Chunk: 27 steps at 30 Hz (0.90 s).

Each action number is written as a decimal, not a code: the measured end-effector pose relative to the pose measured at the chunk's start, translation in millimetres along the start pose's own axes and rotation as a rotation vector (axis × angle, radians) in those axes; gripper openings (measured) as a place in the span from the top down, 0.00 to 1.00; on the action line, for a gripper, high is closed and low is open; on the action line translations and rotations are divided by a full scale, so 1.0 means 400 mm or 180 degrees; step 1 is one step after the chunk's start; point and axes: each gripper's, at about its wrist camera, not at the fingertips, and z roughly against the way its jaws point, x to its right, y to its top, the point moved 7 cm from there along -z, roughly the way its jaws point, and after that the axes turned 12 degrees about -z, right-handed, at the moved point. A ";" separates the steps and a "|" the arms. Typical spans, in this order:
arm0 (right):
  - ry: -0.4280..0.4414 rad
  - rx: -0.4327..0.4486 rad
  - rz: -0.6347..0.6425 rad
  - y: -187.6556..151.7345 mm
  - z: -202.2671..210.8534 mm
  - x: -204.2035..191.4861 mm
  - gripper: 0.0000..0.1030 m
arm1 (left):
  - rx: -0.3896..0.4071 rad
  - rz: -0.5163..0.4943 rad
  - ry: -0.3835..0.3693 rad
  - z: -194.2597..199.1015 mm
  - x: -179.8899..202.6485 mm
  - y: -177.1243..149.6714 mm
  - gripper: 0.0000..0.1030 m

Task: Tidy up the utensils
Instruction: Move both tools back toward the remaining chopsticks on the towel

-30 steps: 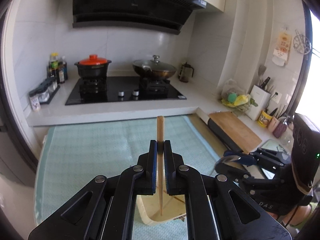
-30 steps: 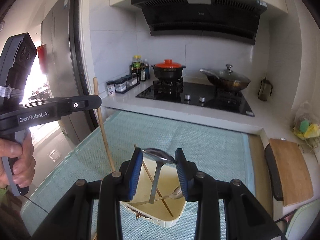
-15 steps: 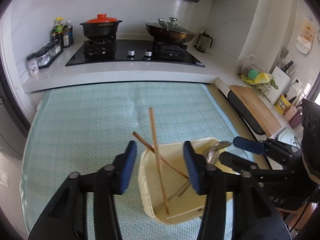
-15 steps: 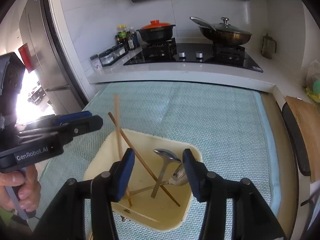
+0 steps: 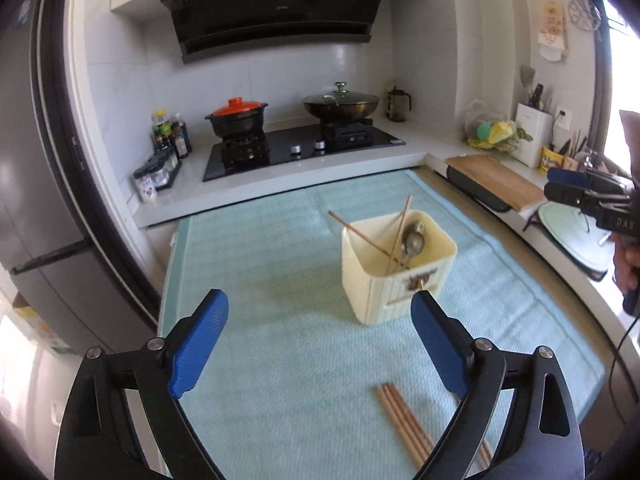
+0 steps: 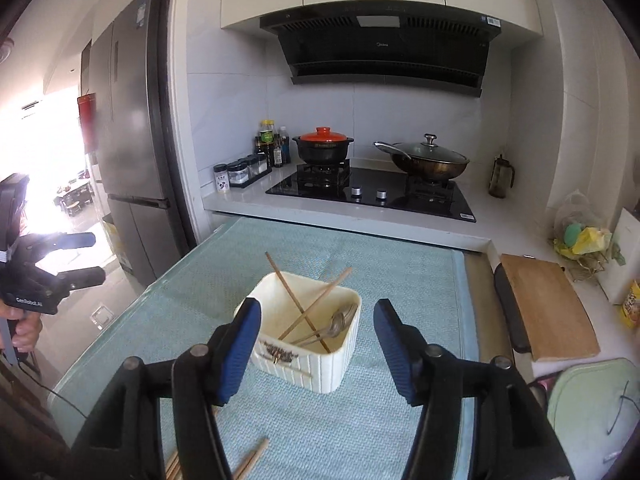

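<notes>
left wrist view: the left gripper (image 5: 320,336) has its blue-padded jaws spread wide, having just been opening, and nothing is between them. ahead of it, on the pale green mat (image 5: 260,280) that covers the bench, stands a cream utensil holder (image 5: 394,280), upright, with a small brown emblem on its near wall. two chopsticks (image 5: 360,234) lean crossed inside it, their tips sticking out over the rim, and spoons (image 5: 414,240) rest against the far inner wall. a bundle of loose chopsticks (image 5: 400,420) lies flat on the mat near the right jaw, well apart from the holder. at the right edge the right gripper (image 5: 576,194) shows from the side, held by a hand (image 5: 626,264).

right wrist view: the right gripper (image 6: 318,344) has its jaws partly apart, having just been opening, and they hold nothing; the utensil holder (image 6: 316,360) sits on the mat just beyond and between them, untouched. the crossed chopsticks (image 6: 304,304) and the spoons (image 6: 340,324) are inside it. ends of the loose chopsticks (image 6: 250,456) show at the bottom, beside the left jaw. at the far left the left gripper (image 6: 76,256) is seen from the side with its jaws apart, a hand (image 6: 24,330) on its grip. behind the mat are a black hob (image 6: 372,194), a pot with an orange lid (image 6: 322,146) and a lidded wok (image 6: 430,158).
</notes>
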 end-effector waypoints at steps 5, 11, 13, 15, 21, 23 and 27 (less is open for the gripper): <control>-0.0150 0.0064 0.0185 -0.180 0.120 -0.040 0.42 | 0.0008 0.0190 -0.0066 0.100 0.080 -0.181 0.05; -0.0261 -0.0037 -0.0001 -0.457 0.170 -0.088 0.42 | -0.0006 0.0681 -0.0102 0.133 0.167 -0.365 0.05; -0.0374 -0.0060 -0.0058 -0.540 0.175 -0.093 0.42 | 0.0007 0.0901 -0.0223 0.133 0.190 -0.403 0.05; -0.0474 -0.0134 -0.0102 -0.612 0.183 -0.092 0.42 | -0.0022 0.1035 -0.0270 0.127 0.207 -0.429 0.05; -0.0575 -0.0258 -0.0116 -0.702 0.222 -0.080 0.42 | -0.0020 0.0940 -0.0186 0.131 0.239 -0.438 0.05; -0.0608 -0.0234 -0.0165 -0.702 0.234 -0.069 0.42 | 0.0018 0.0941 -0.0183 0.135 0.242 -0.431 0.05; -0.0638 -0.0167 -0.0247 -0.695 0.244 -0.047 0.42 | 0.0003 0.0998 -0.0188 0.120 0.248 -0.435 0.05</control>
